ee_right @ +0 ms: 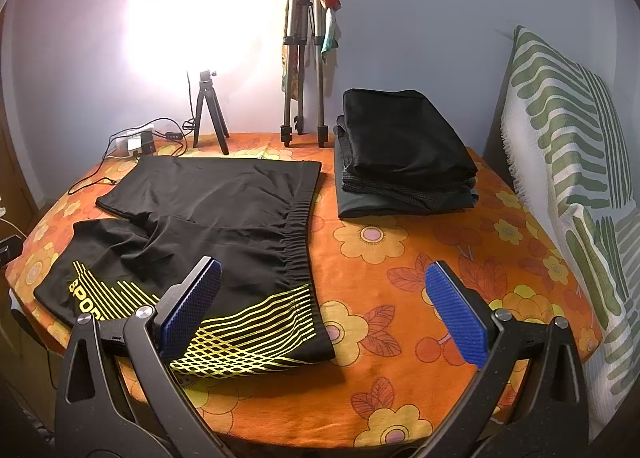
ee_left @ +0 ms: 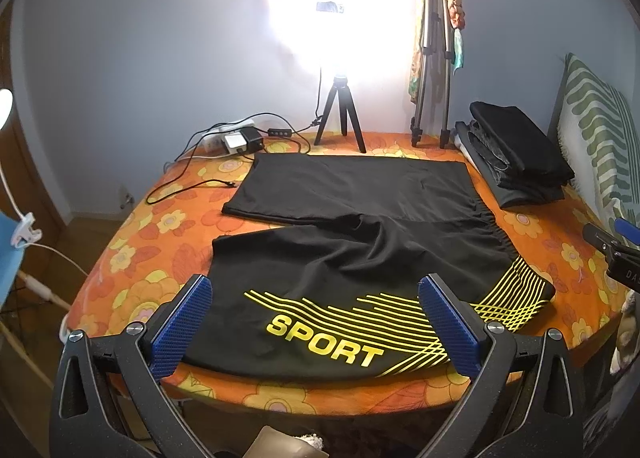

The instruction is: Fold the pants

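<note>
Black shorts (ee_left: 360,226) with yellow lines and the word SPORT lie spread flat on the orange flowered cloth (ee_left: 160,226), legs to the left, waistband to the right. My left gripper (ee_left: 316,290) is open and empty, hovering over the near leg by the front edge. In the right wrist view the shorts (ee_right: 224,214) lie left of centre. My right gripper (ee_right: 324,286) is open and empty, above the near waistband corner; its left finger is over the yellow lines. The right gripper's body also shows at the right edge of the left wrist view (ee_left: 612,254).
A stack of folded dark clothes (ee_right: 404,154) sits at the back right. A small tripod (ee_right: 210,118), a tall tripod (ee_right: 304,58), a power strip with cables (ee_left: 236,138) and a bright lamp stand at the back. A green-striped cushion (ee_right: 568,146) leans at the right.
</note>
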Demonstrator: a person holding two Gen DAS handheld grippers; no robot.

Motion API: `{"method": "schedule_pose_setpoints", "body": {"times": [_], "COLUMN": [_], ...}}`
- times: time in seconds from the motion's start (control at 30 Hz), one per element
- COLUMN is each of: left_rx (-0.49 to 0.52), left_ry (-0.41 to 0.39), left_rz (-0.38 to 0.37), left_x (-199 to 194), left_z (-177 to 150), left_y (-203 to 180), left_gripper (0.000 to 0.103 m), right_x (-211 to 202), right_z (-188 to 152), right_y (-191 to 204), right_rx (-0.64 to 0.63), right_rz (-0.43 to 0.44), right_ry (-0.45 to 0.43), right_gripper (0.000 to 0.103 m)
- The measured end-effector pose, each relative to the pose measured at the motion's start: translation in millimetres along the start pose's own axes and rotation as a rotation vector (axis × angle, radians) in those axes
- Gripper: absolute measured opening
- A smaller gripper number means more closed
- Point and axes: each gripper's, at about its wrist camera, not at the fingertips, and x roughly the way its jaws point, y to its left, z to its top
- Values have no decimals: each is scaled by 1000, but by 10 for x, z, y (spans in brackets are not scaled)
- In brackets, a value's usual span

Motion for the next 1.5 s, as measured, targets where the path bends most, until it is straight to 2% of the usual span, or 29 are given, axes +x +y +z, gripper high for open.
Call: {"method": "schedule_pose_setpoints", "body": {"times": [1.5], "left_rx": [10], "left_ry": [-4], "left_rz": [17], "left_x": [14], "left_z": [-46], "left_y": [32], "left_gripper": [103], "right_x": [9], "right_z": [-2], "right_y": [52], "right_rx": [-4], "right_rz": [3], "right_ry": [0], "right_gripper": [103]}}
